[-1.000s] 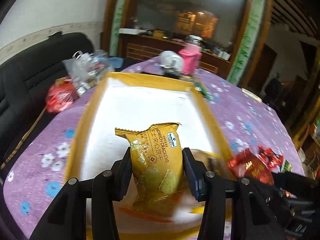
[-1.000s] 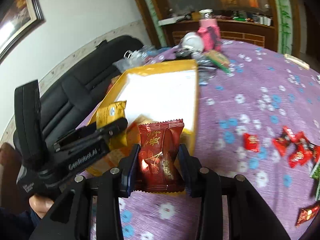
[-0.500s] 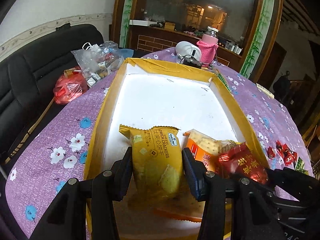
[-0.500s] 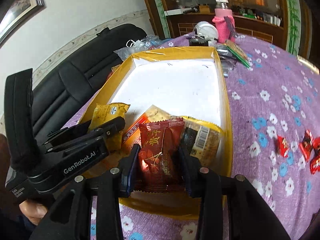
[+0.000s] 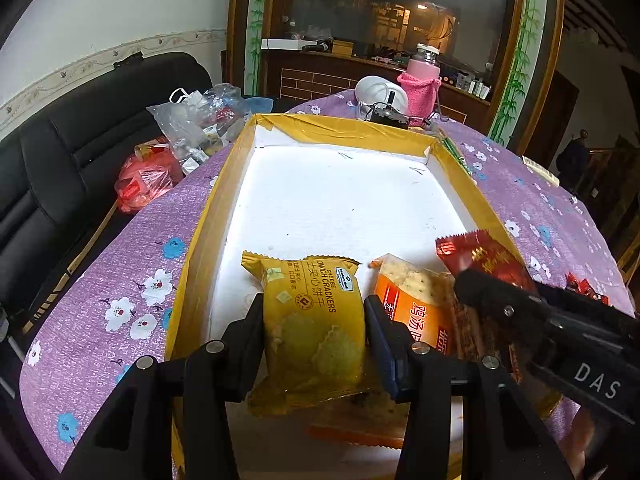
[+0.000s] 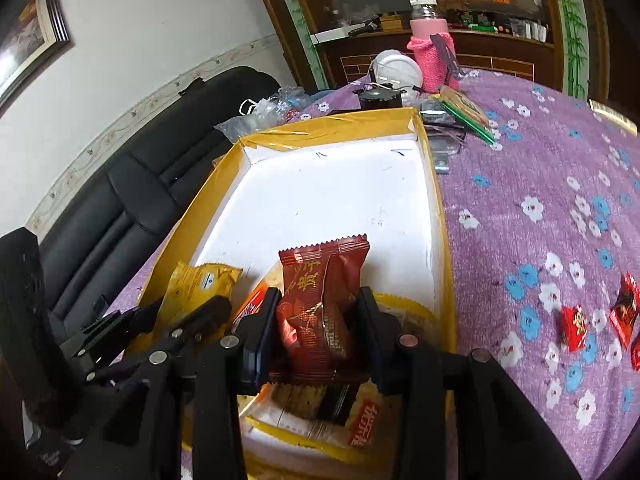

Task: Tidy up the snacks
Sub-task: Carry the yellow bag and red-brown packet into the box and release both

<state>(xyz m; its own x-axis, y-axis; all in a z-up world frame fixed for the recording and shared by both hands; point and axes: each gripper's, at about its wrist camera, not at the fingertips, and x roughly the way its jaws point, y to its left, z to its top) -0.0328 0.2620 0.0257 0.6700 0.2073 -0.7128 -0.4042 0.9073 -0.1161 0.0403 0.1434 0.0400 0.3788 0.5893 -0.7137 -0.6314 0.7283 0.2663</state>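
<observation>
My left gripper [image 5: 315,332] is shut on a yellow cheese cracker pack [image 5: 310,316] and holds it over the near end of the yellow-rimmed white box [image 5: 340,204]. My right gripper [image 6: 318,330] is shut on a dark red snack pack [image 6: 320,300], also over the box's near end [image 6: 436,216]. An orange cracker pack [image 5: 416,300] lies in the box between them. The right gripper and red pack show in the left wrist view [image 5: 486,264]; the left gripper and yellow pack show in the right wrist view [image 6: 198,284].
Several small red candies [image 6: 600,320] lie on the purple flowered tablecloth [image 6: 540,160] to the right. A pink bottle [image 5: 420,80], white object [image 5: 378,88] and green packets [image 6: 468,114] stand beyond the box. Plastic bags [image 5: 192,120] and a black sofa [image 5: 60,160] are left.
Both grippers have moved forward over the box's near end with their packs. The right gripper came in from the right, above the packs lying in the box.
</observation>
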